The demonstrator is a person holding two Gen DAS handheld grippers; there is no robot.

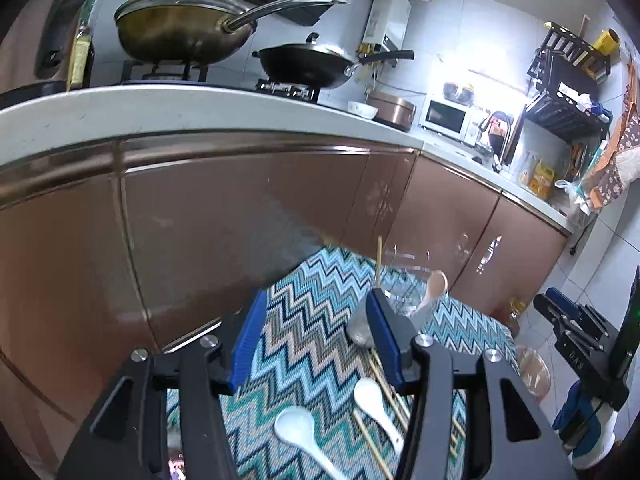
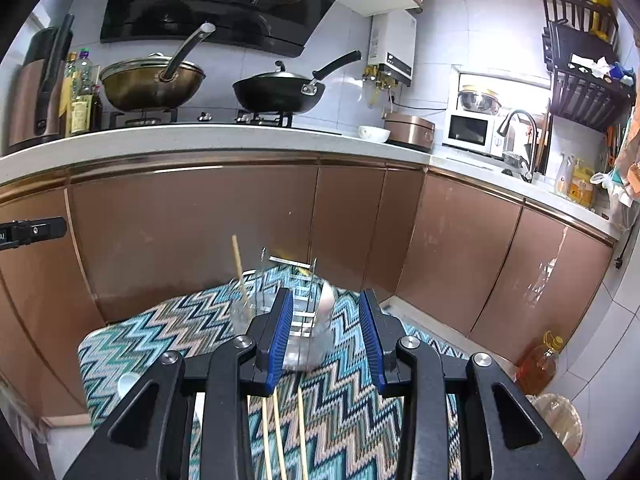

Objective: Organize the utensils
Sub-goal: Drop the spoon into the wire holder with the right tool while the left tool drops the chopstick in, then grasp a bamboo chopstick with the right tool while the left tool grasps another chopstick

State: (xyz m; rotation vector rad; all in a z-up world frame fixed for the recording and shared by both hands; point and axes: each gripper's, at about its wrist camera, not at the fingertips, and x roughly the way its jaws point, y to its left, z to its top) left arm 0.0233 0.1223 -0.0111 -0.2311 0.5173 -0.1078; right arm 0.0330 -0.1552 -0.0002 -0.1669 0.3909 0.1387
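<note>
- Both grippers stand with their blue-padded jaws apart and nothing between the pads.
- Left gripper [image 1: 316, 340]: its jaws are parted fairly wide over the zigzag cloth [image 1: 304, 292], holding nothing.
- Right gripper [image 2: 326, 336]: its jaws are parted a little less, also holding nothing; the clear holder shows through the gap, beyond the tips and not touched by them.
- On the cloth near the left gripper lie two white spoons, one [image 1: 296, 428] below the gap between the fingers and a second [image 1: 376, 404] just to its right, both with the bowl toward the cabinets.
- Loose chopsticks [image 1: 386, 388] lie on the cloth beside the second spoon, partly hidden behind the right-hand finger of the left gripper.
- From the right wrist, three loose chopsticks [image 2: 276, 432] run lengthwise on the cloth under that gripper, close together.
- A clear holder [image 2: 300, 312] with a wire frame stands at the far end of the cloth, near the brown cabinet doors [image 2: 192, 232].
- One chopstick [image 2: 240, 272] stands nearly upright in a clear cup on the left of the holder.
- A pale spoon [image 2: 326, 300] leans in the right-hand cup, bowl up.
- In the left wrist view the right gripper shows at the right edge, off the cloth's side.
- Behind, on the white counter [image 2: 240, 136], sit a brass-coloured pan [image 2: 152, 84] and a black wok [image 2: 276, 92], each under a lid.
- An oil bottle [image 2: 538, 360] stands on the floor by the cabinets.
</note>
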